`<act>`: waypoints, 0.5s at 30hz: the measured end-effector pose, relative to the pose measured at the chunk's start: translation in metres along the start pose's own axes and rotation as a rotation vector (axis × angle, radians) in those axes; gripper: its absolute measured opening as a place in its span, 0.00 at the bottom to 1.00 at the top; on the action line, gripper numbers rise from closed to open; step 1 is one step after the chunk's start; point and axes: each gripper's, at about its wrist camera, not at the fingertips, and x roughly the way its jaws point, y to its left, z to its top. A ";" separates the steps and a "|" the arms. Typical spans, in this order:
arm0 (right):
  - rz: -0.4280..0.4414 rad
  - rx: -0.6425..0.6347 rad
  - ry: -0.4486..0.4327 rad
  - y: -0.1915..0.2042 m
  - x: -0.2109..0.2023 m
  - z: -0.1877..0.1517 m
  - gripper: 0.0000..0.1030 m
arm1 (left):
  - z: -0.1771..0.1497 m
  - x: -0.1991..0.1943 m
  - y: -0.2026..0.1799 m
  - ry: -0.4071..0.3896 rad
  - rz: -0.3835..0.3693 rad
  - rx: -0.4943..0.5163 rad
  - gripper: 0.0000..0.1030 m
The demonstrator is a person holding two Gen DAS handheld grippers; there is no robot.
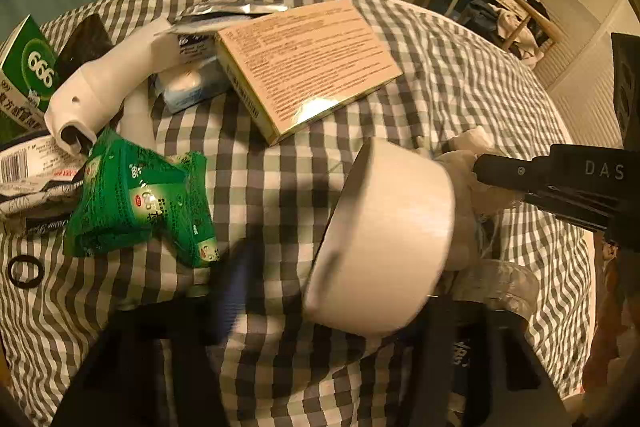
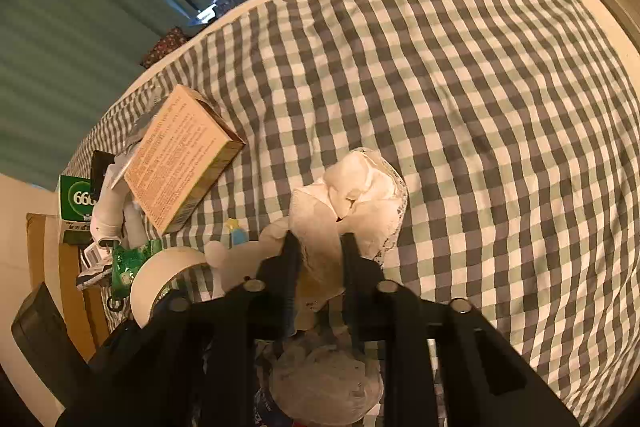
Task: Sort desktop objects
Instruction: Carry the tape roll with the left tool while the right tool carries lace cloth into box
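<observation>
Left gripper [image 1: 340, 311] clamped on tape roll [image 1: 384, 239], roll lifted, tilted, at 5 o'clock of box [image 1: 308, 67]. Roll light, stiff, smooth; pinch through wall at rim seems safest. Right gripper [image 2: 318, 247] pinched on white lacy cloth [image 2: 352, 203], cloth bunched on checked sheet [image 2: 480, 107]. Cloth soft, limp, light; likely drapes, snags. Green packet [image 1: 140, 203] at 9 o'clock of roll, crinkly.

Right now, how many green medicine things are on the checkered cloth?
2. A crinkly green plastic packet lies left of the white tape roll; a green cardboard box marked 666 stands at the far left edge. Clutter may hide more.
</observation>
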 end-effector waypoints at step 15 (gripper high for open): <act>0.054 0.005 -0.147 0.013 -0.069 -0.017 0.10 | -0.013 -0.097 -0.005 -0.185 -0.032 0.053 0.29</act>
